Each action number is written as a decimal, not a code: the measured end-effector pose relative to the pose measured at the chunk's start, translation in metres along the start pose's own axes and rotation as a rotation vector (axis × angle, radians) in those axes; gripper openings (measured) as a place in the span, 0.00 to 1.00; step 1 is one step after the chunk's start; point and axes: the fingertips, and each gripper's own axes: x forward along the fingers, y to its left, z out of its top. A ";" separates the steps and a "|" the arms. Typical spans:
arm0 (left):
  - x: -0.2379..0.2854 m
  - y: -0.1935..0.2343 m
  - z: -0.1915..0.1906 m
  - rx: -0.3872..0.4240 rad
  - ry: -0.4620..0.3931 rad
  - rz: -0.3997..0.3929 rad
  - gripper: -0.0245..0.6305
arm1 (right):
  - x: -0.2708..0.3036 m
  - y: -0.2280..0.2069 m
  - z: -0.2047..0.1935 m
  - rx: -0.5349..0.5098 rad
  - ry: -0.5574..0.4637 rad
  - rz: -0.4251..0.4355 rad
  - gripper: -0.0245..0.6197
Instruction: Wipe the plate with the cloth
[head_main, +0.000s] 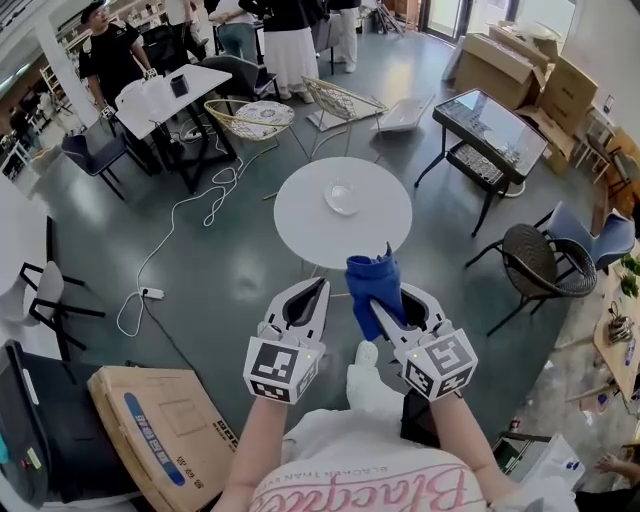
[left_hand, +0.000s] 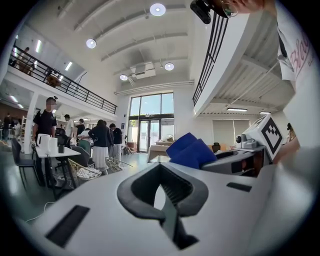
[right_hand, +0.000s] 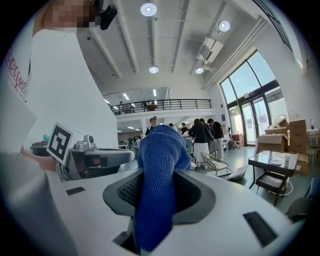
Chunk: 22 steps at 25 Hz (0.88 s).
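A small white plate (head_main: 341, 197) lies on a round white table (head_main: 300, 220), some way ahead of both grippers. My right gripper (head_main: 381, 303) is shut on a blue cloth (head_main: 371, 283), which sticks up out of its jaws. In the right gripper view the cloth (right_hand: 159, 165) fills the gap between the jaws of that gripper (right_hand: 153, 202). My left gripper (head_main: 319, 286) is shut and holds nothing; its jaws (left_hand: 163, 189) meet with no gap. The two grippers are held side by side at about the same height, short of the table. The left gripper view also shows the cloth (left_hand: 190, 150) to its right.
A cardboard box (head_main: 165, 430) and dark chairs (head_main: 45, 300) are at the lower left. A white cable (head_main: 185, 225) trails over the floor left of the table. A black wicker chair (head_main: 535, 265) and a glass-top table (head_main: 490, 125) stand to the right. People stand by a table (head_main: 170, 95) at the back.
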 end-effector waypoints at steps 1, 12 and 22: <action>0.011 0.004 0.001 0.001 0.000 0.007 0.05 | 0.006 -0.010 0.001 -0.001 0.002 0.003 0.27; 0.134 0.041 0.012 -0.024 0.032 0.088 0.05 | 0.072 -0.123 0.026 -0.019 0.033 0.082 0.27; 0.200 0.077 -0.018 -0.154 0.141 0.153 0.14 | 0.122 -0.187 0.020 0.012 0.084 0.138 0.27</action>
